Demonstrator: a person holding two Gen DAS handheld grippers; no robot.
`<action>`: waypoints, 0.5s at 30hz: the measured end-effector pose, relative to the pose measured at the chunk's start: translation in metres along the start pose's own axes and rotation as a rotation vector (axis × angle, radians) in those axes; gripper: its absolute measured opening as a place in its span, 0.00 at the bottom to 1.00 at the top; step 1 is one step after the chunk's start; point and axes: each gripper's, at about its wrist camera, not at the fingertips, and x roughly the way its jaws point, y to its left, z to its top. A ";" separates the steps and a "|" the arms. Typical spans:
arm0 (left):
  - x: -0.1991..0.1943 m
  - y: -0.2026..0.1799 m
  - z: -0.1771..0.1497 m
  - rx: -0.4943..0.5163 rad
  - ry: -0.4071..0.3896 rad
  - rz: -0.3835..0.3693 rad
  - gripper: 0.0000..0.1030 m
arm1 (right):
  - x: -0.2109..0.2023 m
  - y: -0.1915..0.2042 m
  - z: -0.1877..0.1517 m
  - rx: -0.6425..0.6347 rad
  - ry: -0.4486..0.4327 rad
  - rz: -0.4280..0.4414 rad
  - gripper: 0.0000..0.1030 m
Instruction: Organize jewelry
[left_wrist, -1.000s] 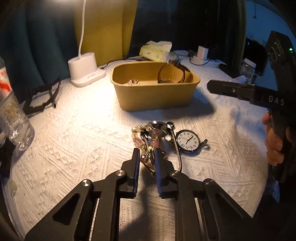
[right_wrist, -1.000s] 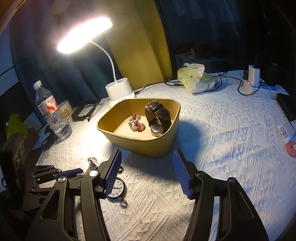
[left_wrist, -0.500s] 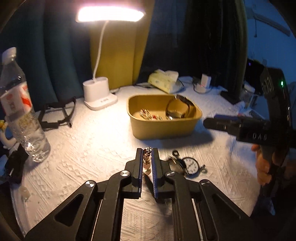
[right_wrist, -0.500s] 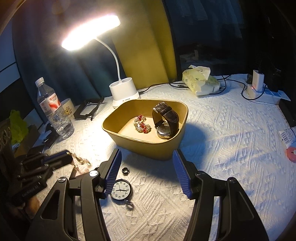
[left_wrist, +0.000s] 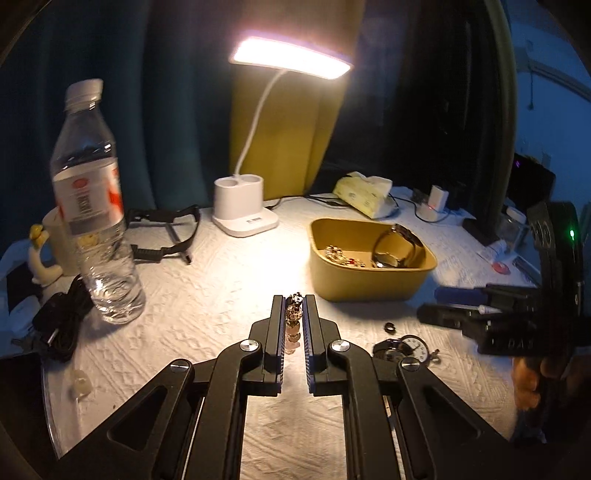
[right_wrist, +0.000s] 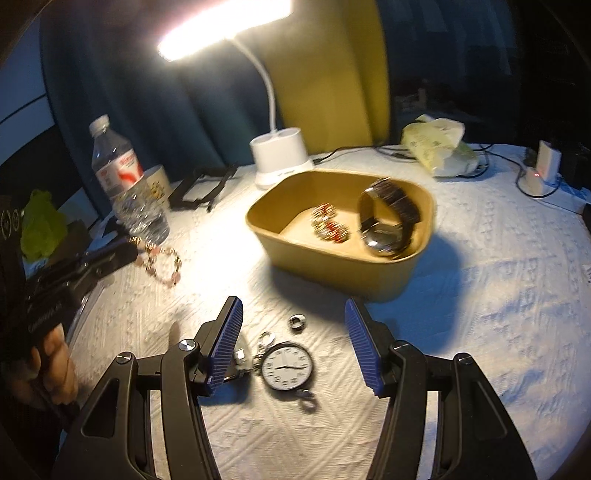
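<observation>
My left gripper (left_wrist: 294, 301) is shut on a beaded bracelet (left_wrist: 294, 314), held above the white cloth; in the right wrist view the bracelet (right_wrist: 162, 264) hangs as a loop from its tips at the left. A tan box (left_wrist: 369, 286) stands ahead and to the right, with a brown-strap wristwatch (left_wrist: 397, 249) and a red-and-gold brooch (left_wrist: 340, 255) inside. My right gripper (right_wrist: 293, 314) is open above a pocket watch (right_wrist: 287, 365), a small ring (right_wrist: 297, 322) and some silver bits on the cloth. The box (right_wrist: 332, 266) lies beyond it.
A white desk lamp (left_wrist: 243, 210) is lit at the back. A water bottle (left_wrist: 92, 206) and a mug stand at the left, with black straps and a cable near them. A tissue pack (left_wrist: 364, 194) and a charger (left_wrist: 436, 199) sit behind the box.
My left gripper closed on the bracelet and lifted it off the pile, leaving the pocket watch behind. My right gripper drifted over the pocket watch, its jaws unchanged.
</observation>
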 end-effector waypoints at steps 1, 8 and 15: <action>-0.001 0.003 -0.001 -0.009 -0.002 0.000 0.10 | 0.003 0.004 -0.001 -0.007 0.009 0.007 0.56; -0.006 0.020 -0.007 -0.050 -0.017 -0.014 0.10 | 0.024 0.032 -0.006 -0.060 0.075 0.032 0.56; -0.008 0.030 -0.012 -0.071 -0.012 -0.050 0.10 | 0.037 0.041 -0.011 -0.060 0.128 0.020 0.56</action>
